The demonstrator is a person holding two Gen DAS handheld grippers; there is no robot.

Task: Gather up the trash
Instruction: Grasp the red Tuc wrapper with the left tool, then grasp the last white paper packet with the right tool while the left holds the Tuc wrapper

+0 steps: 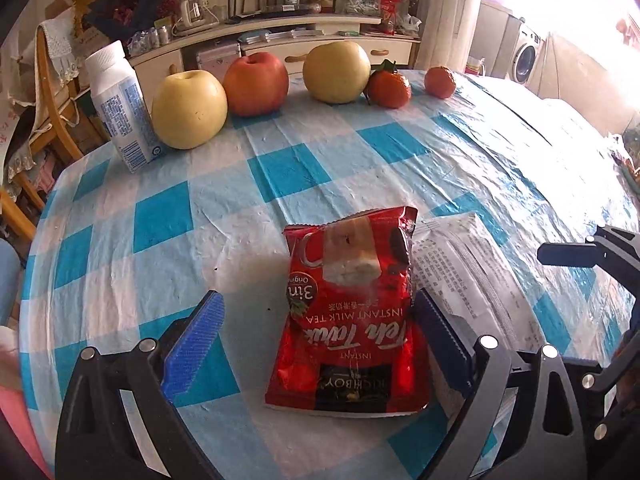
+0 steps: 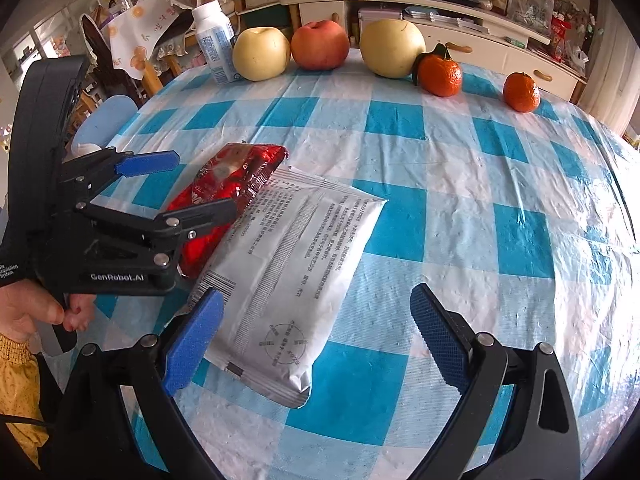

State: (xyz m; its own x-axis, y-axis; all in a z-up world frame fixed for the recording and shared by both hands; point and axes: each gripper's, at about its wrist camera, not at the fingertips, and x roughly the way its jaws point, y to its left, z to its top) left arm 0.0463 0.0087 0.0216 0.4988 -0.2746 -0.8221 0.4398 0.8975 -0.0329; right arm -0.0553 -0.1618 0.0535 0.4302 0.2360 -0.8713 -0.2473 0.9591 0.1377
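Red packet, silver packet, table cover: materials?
Red packet: glossy plastic film, likely foil-lined; glare and crinkles. Silver packet: matte metallised film, crimped end seals. Table cover: thin plastic sheet, probably; sheen and fine wrinkles.

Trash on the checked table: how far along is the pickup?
Nothing looks collected yet. The red milk tea packet lies between the open left tongs, not gripped. The silver packet lies beside it, in front of the open right tongs. Both remain; no bin shows.

Black gripper (image 2: 204,184) frames, blue ribbed pads (image 2: 192,344), yellow sleeve (image 2: 18,384)
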